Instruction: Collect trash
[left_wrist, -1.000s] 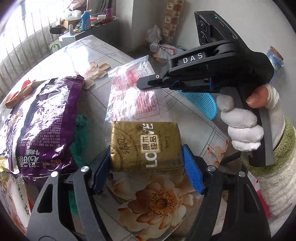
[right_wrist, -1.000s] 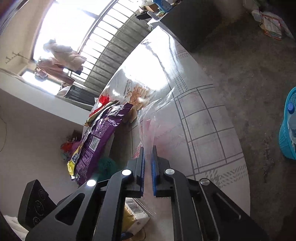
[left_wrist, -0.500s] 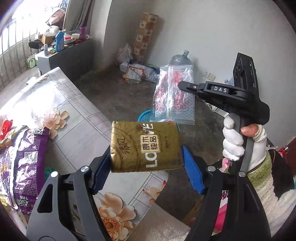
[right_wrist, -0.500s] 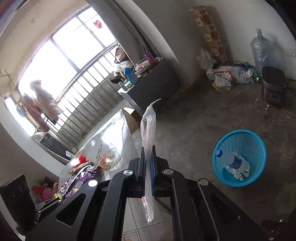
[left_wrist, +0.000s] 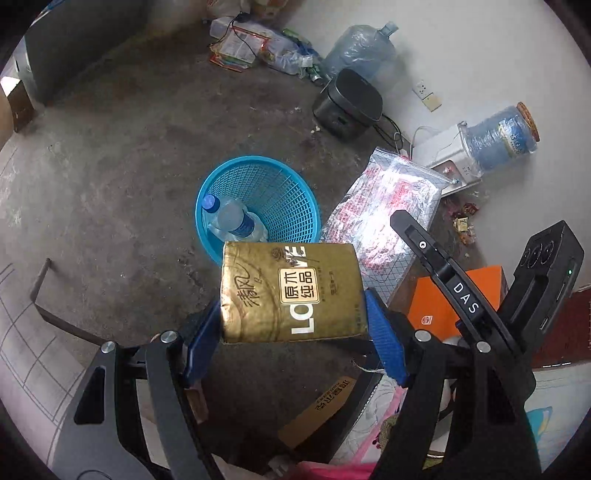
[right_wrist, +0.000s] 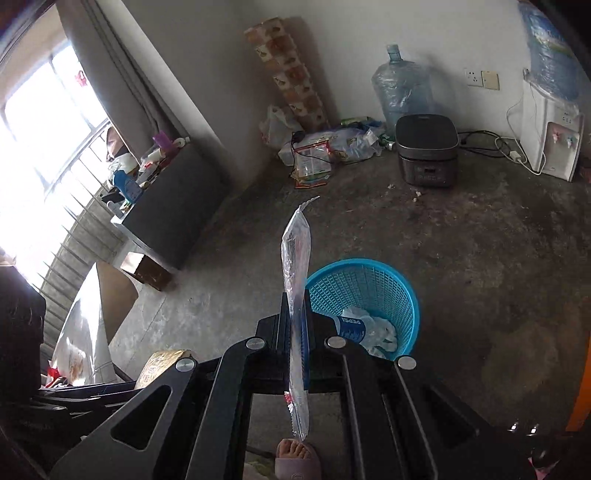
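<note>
Because both loads are bound for the blue basket (left_wrist: 258, 206) on the floor, the left gripper (left_wrist: 293, 328) keeps the gold tissue pack (left_wrist: 291, 291) clamped between its blue pads just short of the basket's near rim. The right gripper (right_wrist: 295, 325), squeezed on the clear plastic bag (right_wrist: 295, 258), holds it edge-up beside the basket, likely so it drops in next.

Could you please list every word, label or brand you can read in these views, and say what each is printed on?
"LOVE", cut by a label reading "原木纯品": gold tissue pack.
"DAS": right gripper.
"PEPSI": bottle in the blue basket.
Print on the clear plastic bag and the cardboard box: too small or blurred.
</note>
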